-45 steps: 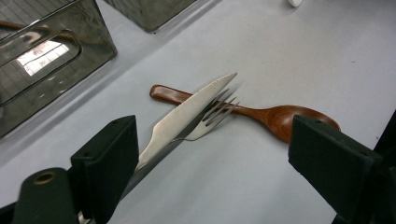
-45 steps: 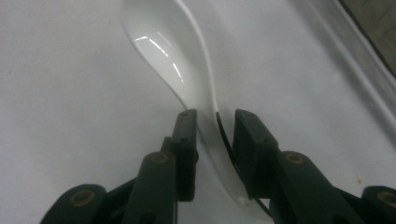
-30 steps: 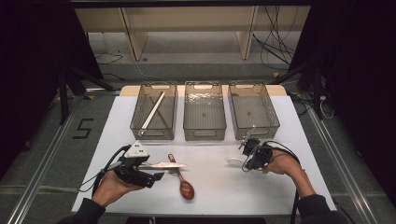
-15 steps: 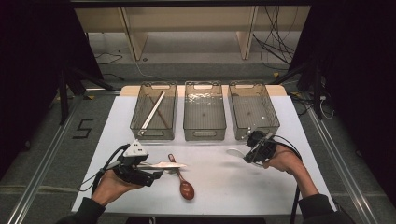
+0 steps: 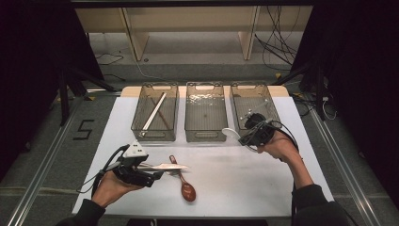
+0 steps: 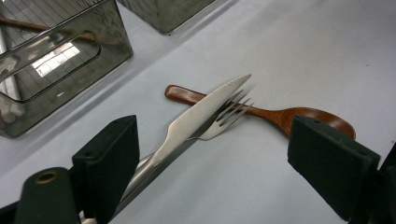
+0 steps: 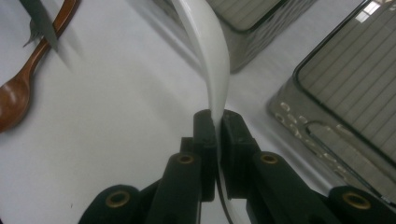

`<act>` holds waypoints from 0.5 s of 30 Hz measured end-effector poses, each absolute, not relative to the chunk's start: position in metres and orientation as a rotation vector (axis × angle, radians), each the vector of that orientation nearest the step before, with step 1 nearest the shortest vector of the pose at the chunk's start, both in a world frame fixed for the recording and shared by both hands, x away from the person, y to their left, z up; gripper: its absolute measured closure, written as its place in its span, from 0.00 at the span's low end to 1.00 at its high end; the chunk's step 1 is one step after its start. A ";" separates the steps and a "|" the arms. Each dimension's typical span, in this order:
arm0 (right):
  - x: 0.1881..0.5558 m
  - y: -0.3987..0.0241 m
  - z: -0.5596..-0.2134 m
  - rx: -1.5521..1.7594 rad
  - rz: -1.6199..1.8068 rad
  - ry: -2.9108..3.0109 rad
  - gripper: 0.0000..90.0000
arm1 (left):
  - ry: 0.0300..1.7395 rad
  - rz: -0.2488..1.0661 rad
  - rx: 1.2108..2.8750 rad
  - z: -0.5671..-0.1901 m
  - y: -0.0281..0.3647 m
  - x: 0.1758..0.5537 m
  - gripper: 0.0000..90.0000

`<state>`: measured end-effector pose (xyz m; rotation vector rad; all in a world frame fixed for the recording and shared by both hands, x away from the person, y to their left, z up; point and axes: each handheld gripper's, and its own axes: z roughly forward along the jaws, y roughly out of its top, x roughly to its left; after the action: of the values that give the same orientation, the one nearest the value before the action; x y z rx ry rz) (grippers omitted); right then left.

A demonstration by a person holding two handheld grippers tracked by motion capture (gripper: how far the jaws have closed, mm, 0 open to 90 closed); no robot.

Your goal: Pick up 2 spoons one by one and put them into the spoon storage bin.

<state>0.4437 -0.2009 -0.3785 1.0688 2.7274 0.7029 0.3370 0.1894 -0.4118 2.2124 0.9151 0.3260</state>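
High view, right gripper (image 5: 244, 137): in the person's right hand, raised in front of the gap between the middle bin (image 5: 205, 112) and right bin (image 5: 254, 103); jaws pressed onto a white spoon (image 5: 230, 133).
High view, left gripper (image 5: 153, 173): in the left hand, low at the near left of the white table (image 5: 244, 174).
High view, cutlery: knife (image 5: 167, 166) lying across a wooden spoon (image 5: 183, 183), just off the left gripper.
High view, left bin (image 5: 155, 113): holds long sticks.
Left gripper view, jaws: spread wide; knife (image 6: 201, 116) and fork (image 6: 224, 122) lie between them, close to one pad, unpinched.
Left gripper view, wooden spoon (image 6: 289, 117): flat on the table, crossed by knife and fork.
Right gripper view, jaws: clamped tight on the white spoon (image 7: 210, 56), which curves up and away.
Right gripper view, surroundings: wooden spoon (image 7: 18, 88) at left; bins at upper right.
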 end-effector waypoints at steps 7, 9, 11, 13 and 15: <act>0.456 -0.193 -0.372 1.096 0.705 2.696 0.96 | 0.919 0.333 2.205 -0.412 0.192 0.338 0.18; 0.459 -0.191 -0.369 1.096 0.704 2.692 0.96 | 0.928 0.331 2.198 -0.412 0.192 0.338 0.18; 0.461 -0.189 -0.367 1.098 0.701 2.689 0.96 | 0.929 0.333 2.196 -0.412 0.192 0.338 0.18; 0.464 -0.186 -0.364 1.097 0.700 2.691 0.96 | 0.929 0.336 2.197 -0.412 0.192 0.338 0.18; 0.468 -0.183 -0.361 1.098 0.701 2.688 0.96 | 0.930 0.336 2.197 -0.412 0.192 0.338 0.18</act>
<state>0.4679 -0.1826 -0.3611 1.0984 2.6881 0.7011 0.3383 0.1922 -0.4119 2.1967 0.9297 0.3362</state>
